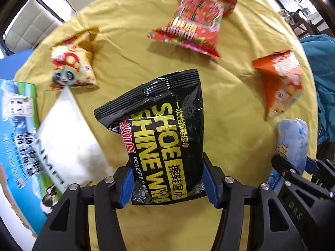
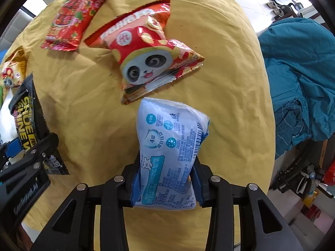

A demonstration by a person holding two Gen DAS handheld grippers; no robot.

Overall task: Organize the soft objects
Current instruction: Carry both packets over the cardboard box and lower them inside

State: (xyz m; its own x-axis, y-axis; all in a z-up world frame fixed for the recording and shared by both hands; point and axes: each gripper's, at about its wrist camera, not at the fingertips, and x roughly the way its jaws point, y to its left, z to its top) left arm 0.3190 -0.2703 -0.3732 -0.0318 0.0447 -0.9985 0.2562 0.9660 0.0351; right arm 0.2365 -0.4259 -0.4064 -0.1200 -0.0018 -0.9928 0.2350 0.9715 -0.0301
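Left wrist view runs, from its left edge, over a blue-and-green printed carton (image 1: 17,138), a white soft pack (image 1: 67,138) lying against it, and a yellow panda snack bag (image 1: 72,62) beyond them on the yellow cloth-covered table (image 1: 129,41). At centre my left gripper (image 1: 167,179) is clamped on the black glossy shoe-shine wipes pouch (image 1: 163,129), its blue pads pressing the pouch's lower sides. Farther right lie a red patterned snack packet (image 1: 194,23) and an orange-red panda snack bag (image 1: 280,81).

Right wrist view shows that black pouch at the left edge, then the red packet and the orange-red bag lying flat near each other. At centre my right gripper (image 2: 166,184) is closed around the pale blue plastic tissue pack (image 2: 169,152), held just beside the orange-red bag's lower corner. Off the table's right edge sits a crumpled teal fabric heap (image 2: 299,87).
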